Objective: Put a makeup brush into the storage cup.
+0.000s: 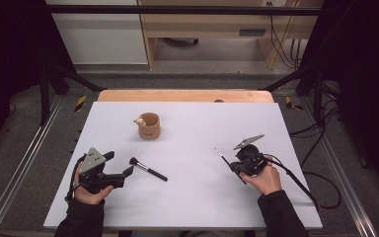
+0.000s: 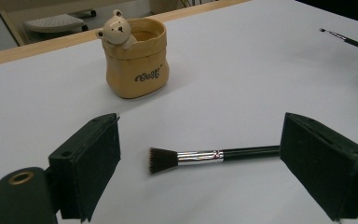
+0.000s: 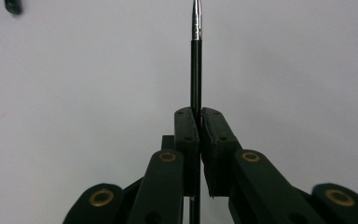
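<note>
Thin brush (image 3: 196,60) clamped in shut right claw (image 1: 240,165), shaft pointing up-left toward bear cup (image 1: 148,125) — left claw (image 1: 121,174) wide open (empty), thick brush (image 2: 200,156) lying crosswise between jaws.

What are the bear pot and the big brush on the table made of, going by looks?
Bear pot: probably glazed ceramic moulded like a folded paper bag; tan, soft sheen, rigid creases, printed script, cream bear figure on the rim. Could be resin.
Big brush: dark, dense bristles, fibre type unclear; shiny silver ferrule, likely metal; glossy black handle, lacquered wood or plastic.
</note>
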A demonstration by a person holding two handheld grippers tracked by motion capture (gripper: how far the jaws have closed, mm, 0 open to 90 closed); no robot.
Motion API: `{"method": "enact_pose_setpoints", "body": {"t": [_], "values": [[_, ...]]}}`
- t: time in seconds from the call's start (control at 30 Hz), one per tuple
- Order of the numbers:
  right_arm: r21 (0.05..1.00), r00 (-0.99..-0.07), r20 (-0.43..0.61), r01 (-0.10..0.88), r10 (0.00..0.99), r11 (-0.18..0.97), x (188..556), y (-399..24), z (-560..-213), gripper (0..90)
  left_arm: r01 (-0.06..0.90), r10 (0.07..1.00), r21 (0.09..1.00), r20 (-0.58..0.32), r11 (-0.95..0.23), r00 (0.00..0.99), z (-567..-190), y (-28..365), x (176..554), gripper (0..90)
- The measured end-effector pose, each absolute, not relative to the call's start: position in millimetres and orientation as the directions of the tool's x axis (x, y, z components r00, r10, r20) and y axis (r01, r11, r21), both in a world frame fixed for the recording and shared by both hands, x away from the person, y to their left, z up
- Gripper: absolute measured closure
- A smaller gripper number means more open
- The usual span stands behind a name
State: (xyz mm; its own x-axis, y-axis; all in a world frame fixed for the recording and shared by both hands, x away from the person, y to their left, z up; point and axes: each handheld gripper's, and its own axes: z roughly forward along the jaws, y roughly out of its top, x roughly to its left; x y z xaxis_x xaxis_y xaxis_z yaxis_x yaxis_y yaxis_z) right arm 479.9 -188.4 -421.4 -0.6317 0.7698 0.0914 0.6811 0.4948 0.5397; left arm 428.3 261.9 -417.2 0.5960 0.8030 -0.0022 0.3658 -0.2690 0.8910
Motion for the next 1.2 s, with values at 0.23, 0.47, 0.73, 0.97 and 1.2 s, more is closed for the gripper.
{"method": "enact_pose_setpoints", "body": {"t": [0.23, 0.47, 0.73, 0.97, 1.2], "values": [[0.613, -0.659, 0.108, 0.634, 0.745, 0.472, 471.3, -188.1, -419.4, 85.8, 0.36, 0.795, 0.895, -0.01, -0.263, 0.606, -415.0, 258.6, 426.4, 11.5], [0.676, -0.682, 0.14, 0.596, 0.718, 0.433, 465.2, -188.8, -415.1, 85.8, 0.364, 0.794, 0.896, -0.02, -0.256, 0.608, -414.3, 253.4, 425.5, 11.3], [0.726, -0.707, 0.168, 0.56, 0.687, 0.399, 463.7, -186.3, -415.1, 85.8, 0.364, 0.795, 0.902, -0.041, -0.231, 0.605, -413.0, 250.1, 424.8, 11.3], [0.758, -0.718, 0.184, 0.539, 0.671, 0.368, 461.5, -183.4, -412.1, 85.8, 0.363, 0.791, 0.904, -0.048, -0.225, 0.609, -410.9, 245.2, 424.3, 11.3], [0.772, -0.725, 0.201, 0.531, 0.659, 0.349, 461.6, -179.6, -412.1, 85.7, 0.358, 0.786, 0.91, -0.06, -0.21, 0.615, -407.4, 238.3, 424.2, 11.3]]}}
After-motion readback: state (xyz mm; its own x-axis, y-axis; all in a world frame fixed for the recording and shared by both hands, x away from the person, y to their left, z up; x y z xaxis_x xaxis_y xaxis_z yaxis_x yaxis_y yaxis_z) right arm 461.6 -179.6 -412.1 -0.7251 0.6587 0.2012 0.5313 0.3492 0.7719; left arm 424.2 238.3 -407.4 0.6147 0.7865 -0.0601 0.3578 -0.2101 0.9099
